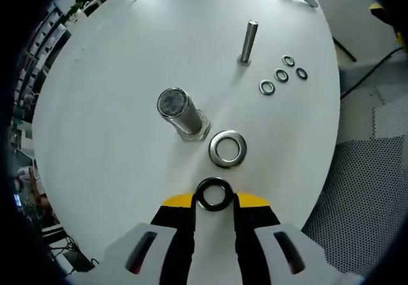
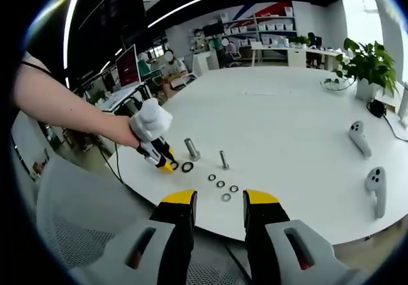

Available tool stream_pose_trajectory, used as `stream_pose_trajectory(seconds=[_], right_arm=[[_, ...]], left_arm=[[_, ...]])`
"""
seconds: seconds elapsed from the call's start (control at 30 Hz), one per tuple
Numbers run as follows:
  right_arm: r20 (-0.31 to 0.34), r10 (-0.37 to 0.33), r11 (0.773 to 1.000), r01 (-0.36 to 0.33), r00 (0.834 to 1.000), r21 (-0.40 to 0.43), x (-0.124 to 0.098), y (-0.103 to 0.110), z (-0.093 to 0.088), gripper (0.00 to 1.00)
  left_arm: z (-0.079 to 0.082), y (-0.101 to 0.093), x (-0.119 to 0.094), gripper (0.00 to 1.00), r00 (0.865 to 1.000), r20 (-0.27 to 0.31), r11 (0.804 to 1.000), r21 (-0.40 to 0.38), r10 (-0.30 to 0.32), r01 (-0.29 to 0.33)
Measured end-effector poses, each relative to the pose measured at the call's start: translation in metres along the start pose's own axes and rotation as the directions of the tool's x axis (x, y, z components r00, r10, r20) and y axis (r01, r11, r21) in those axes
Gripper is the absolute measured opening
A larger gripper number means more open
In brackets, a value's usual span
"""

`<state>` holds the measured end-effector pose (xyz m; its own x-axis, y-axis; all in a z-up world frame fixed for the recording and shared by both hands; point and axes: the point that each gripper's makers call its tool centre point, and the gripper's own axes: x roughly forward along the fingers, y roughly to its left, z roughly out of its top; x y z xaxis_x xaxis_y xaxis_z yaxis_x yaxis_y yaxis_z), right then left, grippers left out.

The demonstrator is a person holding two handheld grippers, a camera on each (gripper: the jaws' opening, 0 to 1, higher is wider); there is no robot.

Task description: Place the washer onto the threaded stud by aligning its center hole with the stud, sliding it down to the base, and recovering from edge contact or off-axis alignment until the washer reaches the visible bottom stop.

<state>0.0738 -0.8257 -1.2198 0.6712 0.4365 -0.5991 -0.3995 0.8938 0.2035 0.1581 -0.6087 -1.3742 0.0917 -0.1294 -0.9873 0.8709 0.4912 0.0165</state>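
Two studs stand on the white desk [image 1: 115,138]: a thick threaded stud [image 1: 182,114] near centre and a thin bolt [image 1: 247,41] at one o'clock. The left tool [image 1: 214,194] pinches a dark washer [image 1: 214,194]; a silver washer [image 1: 228,148] lies between it and the stud. Four small washers [image 1: 281,75] sit at two o'clock. The right tool [image 2: 219,203] hangs spread, off the desk edge.

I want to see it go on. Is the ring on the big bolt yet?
Not yet. The dark washer sits between the left claw's tips, beside the big stud.
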Motion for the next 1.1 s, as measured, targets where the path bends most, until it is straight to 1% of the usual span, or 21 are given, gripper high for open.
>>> stream_pose_trajectory(seconds=[0.03, 0.2, 0.33, 0.4, 0.6, 0.73, 0.8, 0.9, 1.1], right_arm=[[0.0, 0.0, 1.0, 0.0, 1.0, 0.0, 0.0, 0.0, 0.0, 0.31], [0.004, -0.001, 1.0, 0.001, 1.0, 0.003, 0.0, 0.0, 0.0, 0.31], [0.002, -0.001, 1.0, 0.001, 1.0, 0.003, 0.0, 0.0, 0.0, 0.31], [0.002, -0.002, 1.0, 0.002, 1.0, 0.002, 0.0, 0.0, 0.0, 0.31], [0.006, -0.005, 1.0, 0.005, 1.0, 0.004, 0.0, -0.001, 0.001, 0.31], [0.016, -0.009, 1.0, 0.009, 1.0, 0.007, -0.001, -0.002, 0.002, 0.31], [0.013, -0.007, 1.0, 0.007, 1.0, 0.008, -0.001, -0.002, 0.002, 0.31], [0.012, -0.006, 1.0, 0.006, 1.0, 0.007, -0.001, -0.002, 0.002, 0.31], [0.02, -0.007, 1.0, 0.007, 1.0, 0.011, -0.001, -0.002, 0.003, 0.31]], left_arm=[[-0.001, 0.001, -0.001, 0.2, 1.0, 0.015, 1.0, -0.019, -0.004, 0.004], [-0.002, 0.0, -0.003, 0.19, 0.997, 0.078, 1.0, -0.025, 0.001, 0.001], [0.0, 0.0, -0.003, 0.19, 0.997, 0.077, 0.999, -0.032, 0.001, 0.001], [0.0, 0.0, -0.003, 0.19, 0.998, 0.069, 1.0, -0.025, 0.001, 0.0], [-0.001, 0.001, -0.003, 0.19, 0.998, 0.066, 1.0, -0.008, 0.004, -0.004], [-0.004, 0.0, -0.005, 0.19, 0.999, 0.051, 0.999, 0.042, 0.008, -0.01], [-0.004, 0.002, -0.008, 0.19, 0.998, 0.056, 0.998, 0.059, 0.012, -0.016], [-0.003, 0.004, -0.015, 0.19, 0.998, 0.068, 0.999, 0.051, 0.006, -0.009], [0.001, 0.01, -0.026, 0.19, 0.995, 0.102, 0.998, 0.053, 0.017, -0.023]])
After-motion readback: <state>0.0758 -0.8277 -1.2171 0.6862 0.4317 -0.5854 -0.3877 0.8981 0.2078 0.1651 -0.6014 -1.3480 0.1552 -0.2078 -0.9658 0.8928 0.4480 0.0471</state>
